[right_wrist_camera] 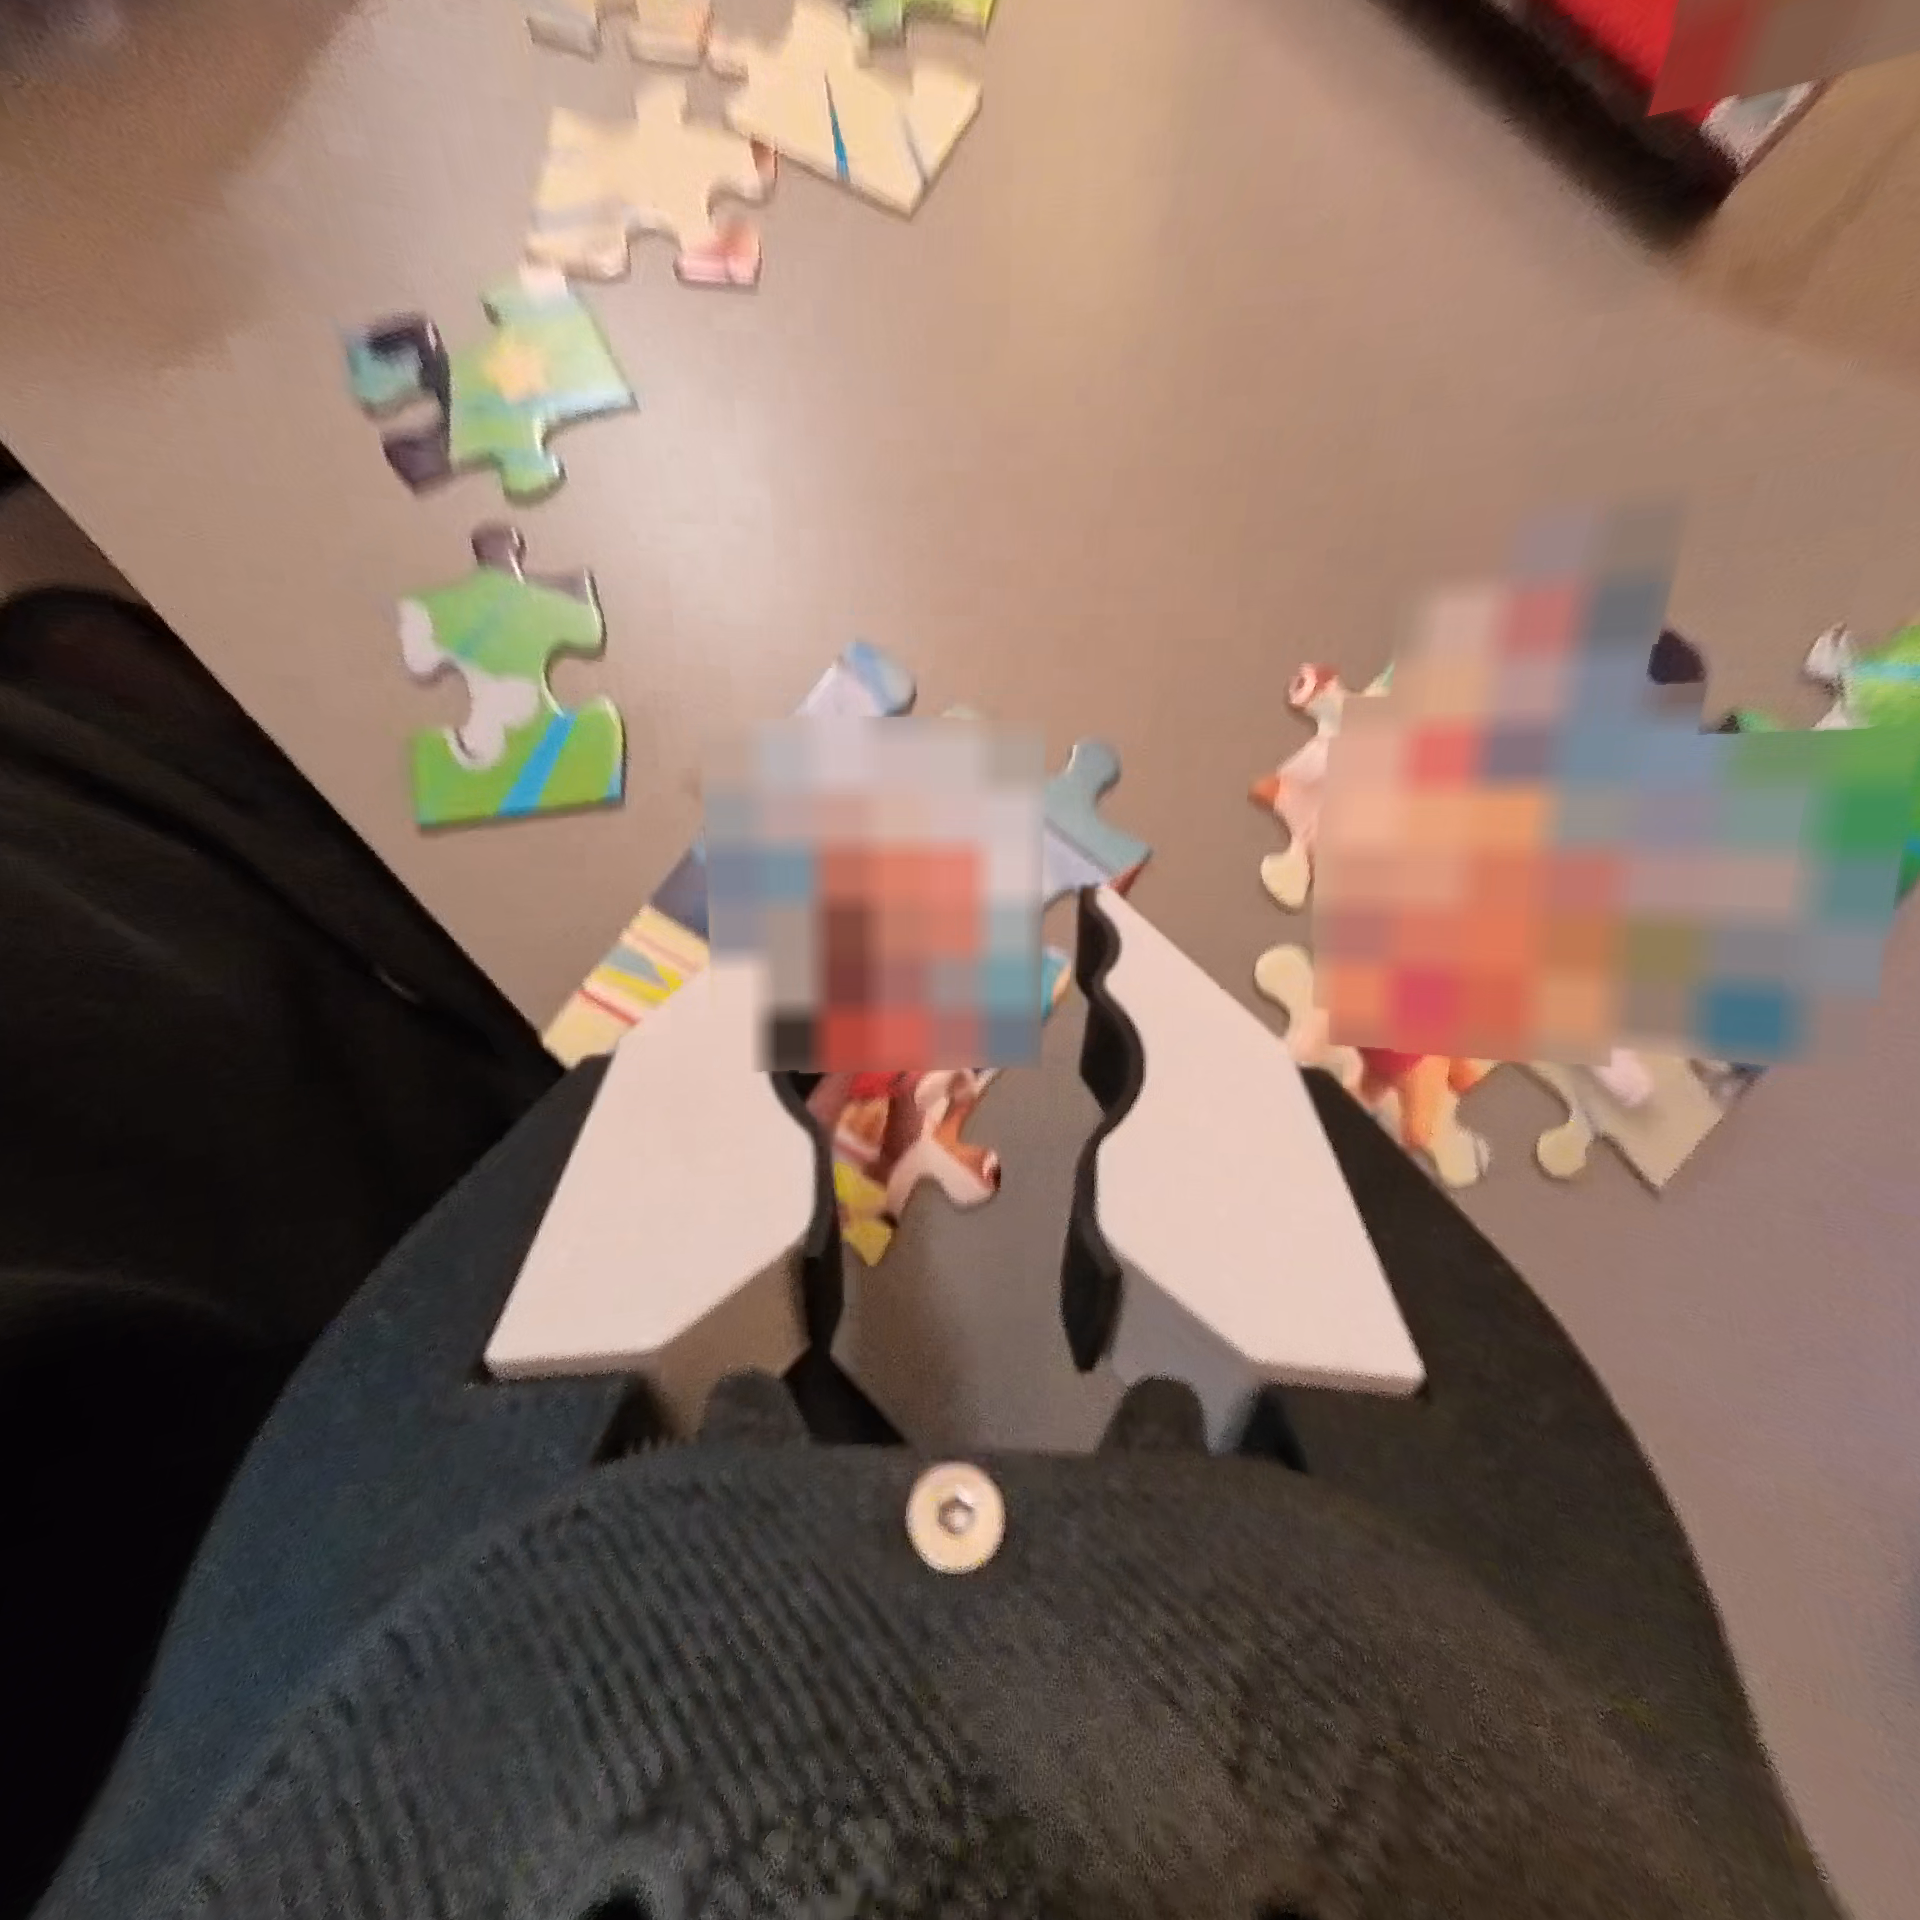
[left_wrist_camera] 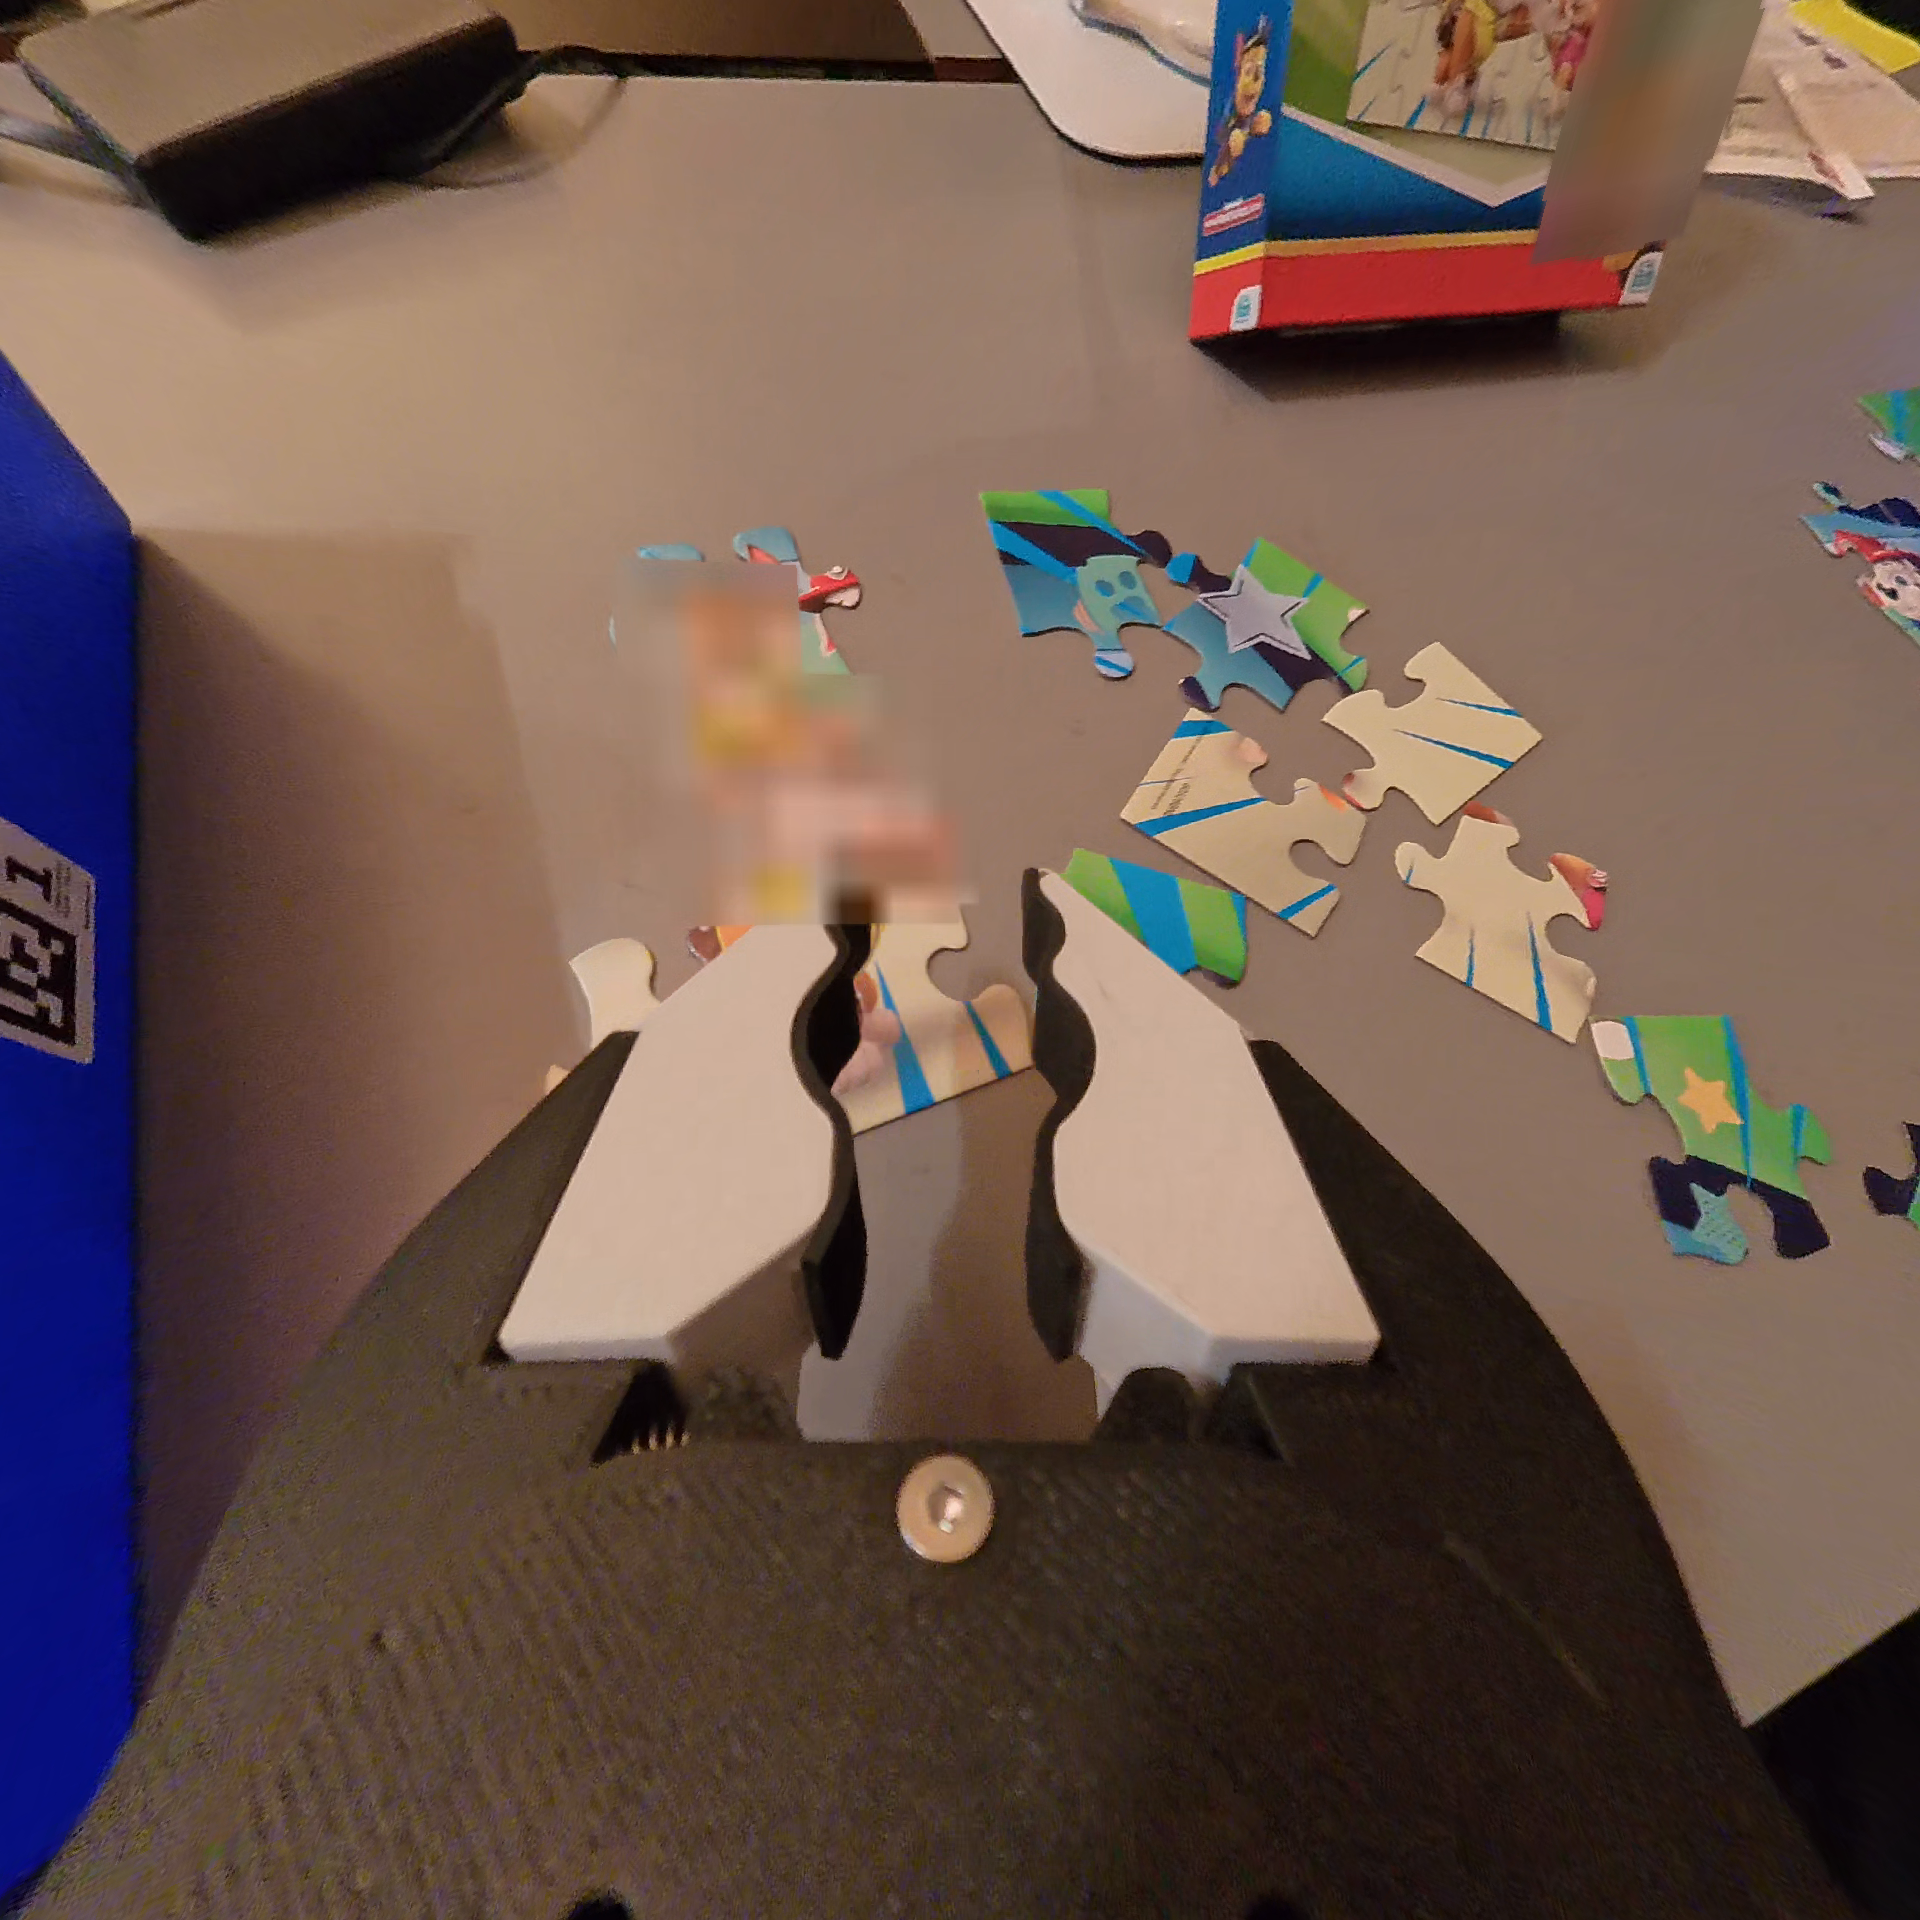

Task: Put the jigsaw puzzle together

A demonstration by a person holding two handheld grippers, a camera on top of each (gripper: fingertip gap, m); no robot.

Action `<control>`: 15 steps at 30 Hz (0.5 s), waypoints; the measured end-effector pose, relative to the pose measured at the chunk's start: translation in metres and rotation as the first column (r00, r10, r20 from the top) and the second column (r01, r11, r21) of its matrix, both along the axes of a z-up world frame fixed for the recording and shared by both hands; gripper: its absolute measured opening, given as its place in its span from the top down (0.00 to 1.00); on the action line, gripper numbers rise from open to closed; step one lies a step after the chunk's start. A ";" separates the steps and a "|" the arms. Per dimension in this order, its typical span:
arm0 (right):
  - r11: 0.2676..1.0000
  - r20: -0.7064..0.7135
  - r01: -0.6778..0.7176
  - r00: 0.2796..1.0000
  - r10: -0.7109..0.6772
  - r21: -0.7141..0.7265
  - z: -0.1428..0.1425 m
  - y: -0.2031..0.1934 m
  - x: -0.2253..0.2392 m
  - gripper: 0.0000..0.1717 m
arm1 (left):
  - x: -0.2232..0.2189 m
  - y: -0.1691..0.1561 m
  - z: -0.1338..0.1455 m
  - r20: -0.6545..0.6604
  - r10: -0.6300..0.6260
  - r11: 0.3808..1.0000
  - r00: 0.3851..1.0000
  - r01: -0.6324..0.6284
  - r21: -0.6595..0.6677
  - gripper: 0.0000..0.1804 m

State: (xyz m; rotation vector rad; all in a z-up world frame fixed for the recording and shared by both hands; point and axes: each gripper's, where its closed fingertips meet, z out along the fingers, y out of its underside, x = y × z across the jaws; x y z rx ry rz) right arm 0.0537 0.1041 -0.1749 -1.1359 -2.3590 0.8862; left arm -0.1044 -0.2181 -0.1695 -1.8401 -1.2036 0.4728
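The left tongs fill the bottom of the left wrist view. The body is black plastic with a ridged, lined skin, wide and rounded like a shield. A round silver screw sits in the middle of it. Two pale grey fingers stick out from square slots, each with a wavy black pad on its inner edge. The right tongs, low in the right wrist view, look the same, with their own silver screw, though that view is blurry. At the left edge there is dark cloth, maybe clothing.
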 end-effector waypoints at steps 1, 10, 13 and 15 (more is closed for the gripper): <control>1.000 -0.013 -0.004 1.000 0.004 -0.014 0.004 -0.005 -0.005 0.74 | -0.001 -0.003 0.000 0.000 0.004 1.000 1.000 -0.004 0.003 0.85; 0.985 -0.139 -0.168 0.977 0.162 -0.028 0.018 -0.079 -0.065 0.72 | 0.008 0.014 0.006 -0.010 -0.105 0.980 0.994 0.105 0.169 0.82; 0.960 -0.149 -0.280 0.950 0.275 -0.009 0.019 -0.115 -0.100 0.69 | 0.012 0.040 0.005 -0.023 -0.184 0.966 0.983 0.185 0.178 0.79; 0.939 -0.123 -0.344 0.931 0.343 0.009 0.015 -0.137 -0.124 0.68 | 0.013 0.057 0.004 -0.032 -0.246 0.959 0.969 0.249 0.135 0.78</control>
